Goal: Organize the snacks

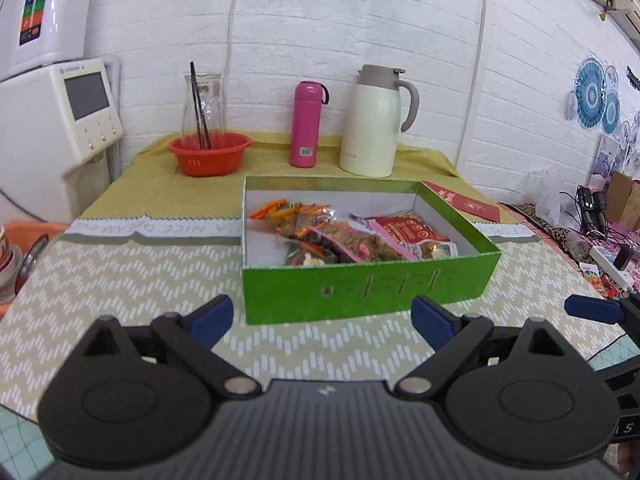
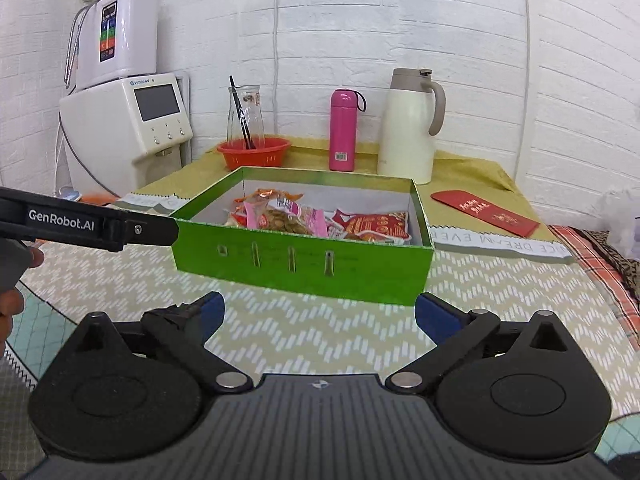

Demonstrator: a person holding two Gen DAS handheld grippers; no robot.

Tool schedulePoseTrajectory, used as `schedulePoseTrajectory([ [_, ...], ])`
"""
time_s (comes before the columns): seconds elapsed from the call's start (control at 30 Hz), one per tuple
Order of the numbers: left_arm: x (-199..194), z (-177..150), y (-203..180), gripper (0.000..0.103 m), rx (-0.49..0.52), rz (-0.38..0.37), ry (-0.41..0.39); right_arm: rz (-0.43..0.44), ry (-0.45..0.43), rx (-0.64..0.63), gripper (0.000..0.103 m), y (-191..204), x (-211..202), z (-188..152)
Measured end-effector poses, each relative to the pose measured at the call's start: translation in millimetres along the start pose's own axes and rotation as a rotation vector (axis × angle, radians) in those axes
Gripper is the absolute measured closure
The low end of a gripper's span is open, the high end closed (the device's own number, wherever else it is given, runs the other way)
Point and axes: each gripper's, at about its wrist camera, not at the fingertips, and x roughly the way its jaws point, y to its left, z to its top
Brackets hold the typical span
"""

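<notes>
Both grippers, left gripper [image 1: 322, 316] and right gripper [image 2: 320, 312], are hanging wide apart and empty. The open green cardboard box [image 1: 360, 286] is sitting at twelve o'clock on the worktop [image 1: 120, 276], holding crinkly foil snack packets [image 1: 352, 236] (light, slippery; pinching a sealed edge looks safest).

White brick-pattern wall [image 1: 320, 20], table with chevron cloth [image 1: 120, 280], white water dispenser [image 2: 132, 128] at left
</notes>
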Motion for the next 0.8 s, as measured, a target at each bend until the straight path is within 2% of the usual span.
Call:
schedulePoseTrajectory([
  [0.13, -12.6, -22.4, -6.6, 0.010, -0.023, 0.033, 0.020, -0.034, 0.009, 0.048, 0.000, -4.9, -17.3, -14.8],
  [0.3, -28.5, -46.0, -16.4, 0.010, 0.001, 0.091, 0.024, -0.047, 0.028, 0.082, 0.000, -4.9, -26.0, -28.7],
  [0.4, -35.4, -55.7, -17.5, 0.010, 0.004, 0.099, 0.034, -0.057, 0.035, 0.077, 0.000, -1.1, -28.1, -34.3],
  [0.53, -42.9, -62.8, -16.5, 0.010, 0.009, 0.132, 0.027, -0.072, 0.036, 0.078, 0.000, 1.2, -32.3, -39.7],
  [0.8, -53.9, -66.6, -13.5, 0.010, 0.013, 0.147, 0.004, -0.092, 0.034, 0.105, 0.000, -0.8, -38.7, -44.0],
])
